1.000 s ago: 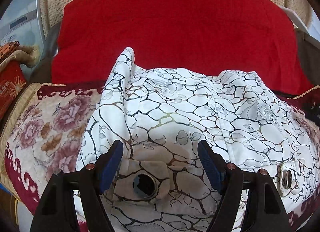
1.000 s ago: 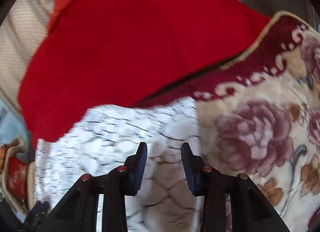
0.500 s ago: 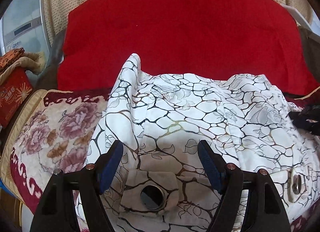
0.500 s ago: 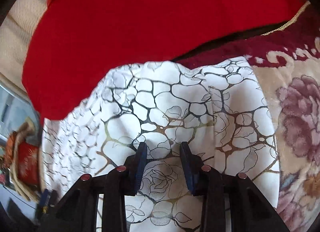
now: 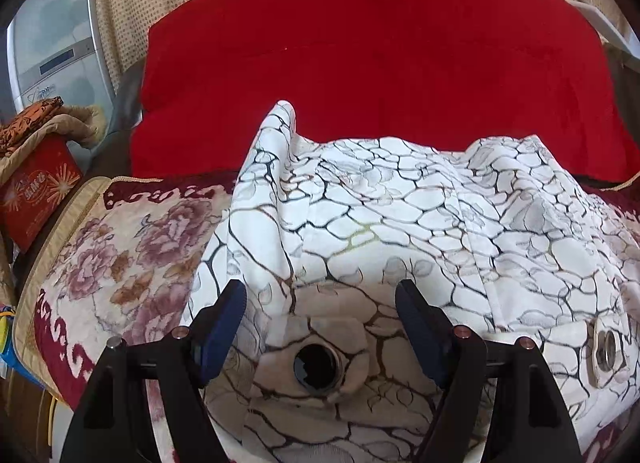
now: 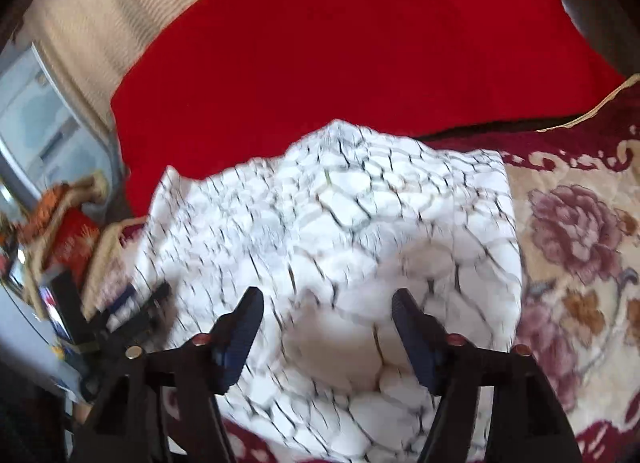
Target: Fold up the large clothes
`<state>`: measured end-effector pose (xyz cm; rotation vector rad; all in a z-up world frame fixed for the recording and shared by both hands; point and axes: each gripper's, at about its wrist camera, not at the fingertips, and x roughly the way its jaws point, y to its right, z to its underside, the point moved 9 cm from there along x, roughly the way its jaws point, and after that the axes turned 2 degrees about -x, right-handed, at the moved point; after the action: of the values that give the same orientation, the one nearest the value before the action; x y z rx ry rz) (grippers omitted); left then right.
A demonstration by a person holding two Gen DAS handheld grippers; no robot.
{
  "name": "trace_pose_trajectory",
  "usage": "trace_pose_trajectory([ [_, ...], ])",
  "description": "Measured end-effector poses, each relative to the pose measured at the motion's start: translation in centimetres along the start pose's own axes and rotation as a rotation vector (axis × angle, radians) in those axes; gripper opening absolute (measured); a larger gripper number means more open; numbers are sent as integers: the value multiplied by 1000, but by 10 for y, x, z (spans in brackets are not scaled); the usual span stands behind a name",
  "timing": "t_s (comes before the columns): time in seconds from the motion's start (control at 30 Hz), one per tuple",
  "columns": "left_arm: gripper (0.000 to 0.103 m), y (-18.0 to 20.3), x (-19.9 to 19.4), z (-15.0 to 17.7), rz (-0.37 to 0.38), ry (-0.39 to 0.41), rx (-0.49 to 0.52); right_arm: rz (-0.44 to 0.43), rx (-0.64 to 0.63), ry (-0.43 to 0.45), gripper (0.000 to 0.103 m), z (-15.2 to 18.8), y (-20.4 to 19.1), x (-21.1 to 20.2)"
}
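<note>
Risk: the white cracked-print garment, bunched on the floral blanket below the red cushion, may slump and lose its fold — nothing pins it. Left tongs gape wide over the eyelet patch, gripping nothing; right tongs are opening — cloth between, unpinched.

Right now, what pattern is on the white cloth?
Black crackle lines with faint leaves on the white cloth, clearest in the left wrist view.
</note>
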<state>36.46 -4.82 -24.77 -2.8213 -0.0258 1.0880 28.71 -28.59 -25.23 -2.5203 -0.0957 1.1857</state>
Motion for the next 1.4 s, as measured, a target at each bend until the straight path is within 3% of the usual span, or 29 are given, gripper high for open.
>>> trace_pose_trajectory([
  [0.13,84,3,4,12,4,-51,8,91,-54,-101,71,30,8,32],
  [0.2,86,2,6,14,5,-62,7,111,-88,-82,70,28,5,31],
  [0.3,87,-2,6,11,23,-69,-3,52,-11,-50,70,19,6,19],
  [0.37,87,-9,-1,-3,37,-20,-21,27,17,2,70,7,7,11],
  [0.43,88,-20,-6,-21,10,45,-27,48,18,51,70,-6,8,6],
  [0.5,94,-33,2,-33,-44,53,-36,50,32,72,69,-16,9,10],
  [0.6,94,-51,37,-37,-67,-34,-69,14,102,64,69,-31,13,28],
  [0.67,95,-60,75,-19,-114,-184,-77,35,119,34,68,-34,20,45],
  [0.77,96,-61,94,-3,-71,-265,-131,69,158,-78,65,-21,39,83],
  [0.93,96,-60,53,-21,-135,-105,-77,52,142,-3,64,-33,37,61],
  [1.1,96,-51,7,-28,-95,32,-83,25,70,85,64,-25,22,30],
  [1.4,96,-35,-23,-43,-82,137,-39,-50,-9,182,64,-24,-16,6],
])
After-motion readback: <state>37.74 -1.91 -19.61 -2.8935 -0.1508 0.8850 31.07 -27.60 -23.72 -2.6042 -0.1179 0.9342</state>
